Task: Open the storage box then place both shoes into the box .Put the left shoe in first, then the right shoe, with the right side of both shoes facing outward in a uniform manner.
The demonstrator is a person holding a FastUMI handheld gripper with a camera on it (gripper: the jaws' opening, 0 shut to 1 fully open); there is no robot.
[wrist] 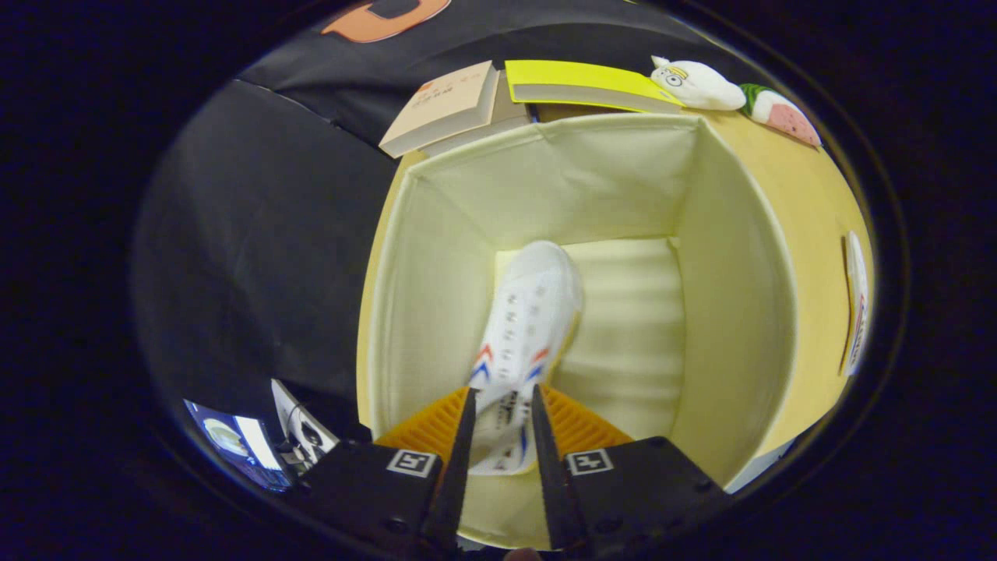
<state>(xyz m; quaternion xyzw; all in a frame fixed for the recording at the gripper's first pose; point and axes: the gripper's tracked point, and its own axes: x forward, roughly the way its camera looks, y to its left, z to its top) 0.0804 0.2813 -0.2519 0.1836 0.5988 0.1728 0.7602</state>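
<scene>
- Tongs (502, 405): both fingers pressed on the heel end of a white shoe, gap narrow, pointing down into the open box.
- White shoe (526, 319): held by the collar, toe hanging down toward the box floor; red and blue chevron stripes on both flanks near the fingers, eyelets up the middle. It hangs in the left half of the box, near the left wall; whether the toe touches the floor cannot be told.
- Storage box (724, 296): cream fabric, lid off or folded away, interior bare apart from the held shoe; ridged floor lies open to the right of the shoe.
- Second shoe (857, 304): white with red and blue marks, lying on the counter just beyond the right wall of the box.
- Counter (810, 202): yellow-tan surface carrying the box.
- Beyond the box: two books (452, 105) stacked, a yellow-covered book (584, 82), a white plush toy (697, 84) and a watermelon-patterned plush (783, 115).
- Step in hand, judged: box open; first shoe going in, presumably the left one.
- Next move calls for: lowering until the sole or side settles, turning it so the right side faces outward, then parting the fingers and lifting clear toward the second shoe.
</scene>
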